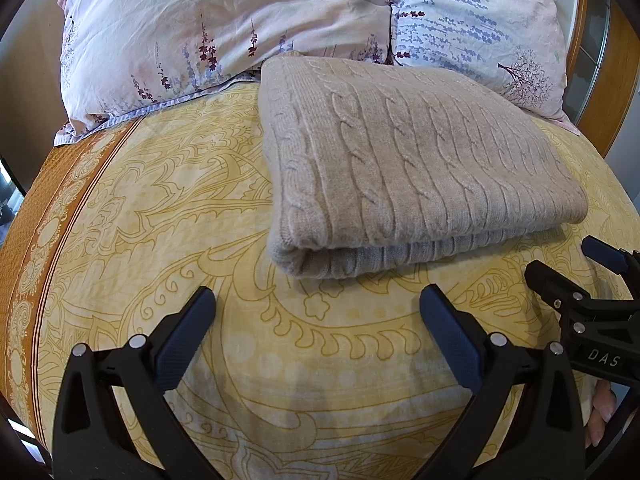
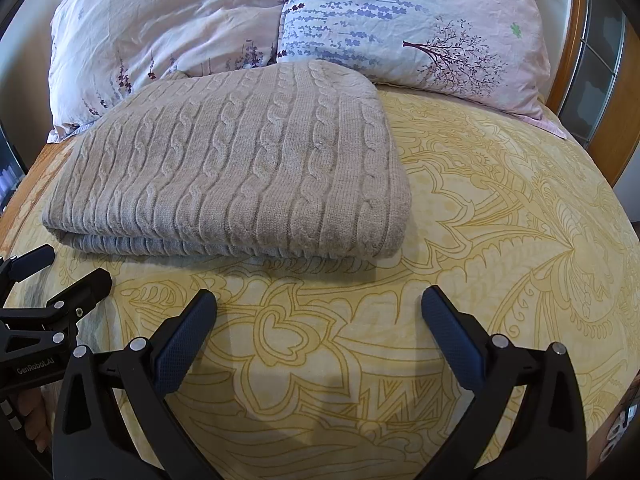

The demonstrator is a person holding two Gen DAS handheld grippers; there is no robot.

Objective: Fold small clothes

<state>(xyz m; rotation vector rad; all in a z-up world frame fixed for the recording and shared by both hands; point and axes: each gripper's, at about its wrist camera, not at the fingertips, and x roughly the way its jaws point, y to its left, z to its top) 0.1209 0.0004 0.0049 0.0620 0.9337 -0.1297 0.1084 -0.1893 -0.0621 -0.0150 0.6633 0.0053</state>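
The left tool [image 1: 316,300] is hovering with its two black, blue-padded fingers [image 1: 186,334] spread wide apart and gripping nothing, its tips hanging over the yellow paisley-patterned bedspread [image 1: 168,216] just short of the near edge of the folded beige cable-knit sweater [image 1: 400,168]. The right tool [image 2: 318,300] is doing likewise, its fingers [image 2: 452,336] standing equally wide and empty, and it is also showing in the left wrist view at the right edge [image 1: 592,264], beside the sweater's near right corner. The left tool is appearing in turn at the left edge of the right wrist view [image 2: 52,272], just beside the sweater's near left corner. The sweater is lying flat on the bed as a neat rectangular bundle, its layered fold edge facing the tools and its far edge touching or nearly touching the two floral pillows [image 1: 224,28] that are leaning at the head of the bed. An orange patterned border strip [image 1: 36,216] is running along the bedspread's left side, and a wooden bed frame [image 2: 576,40] is curving behind the pillows on the right.
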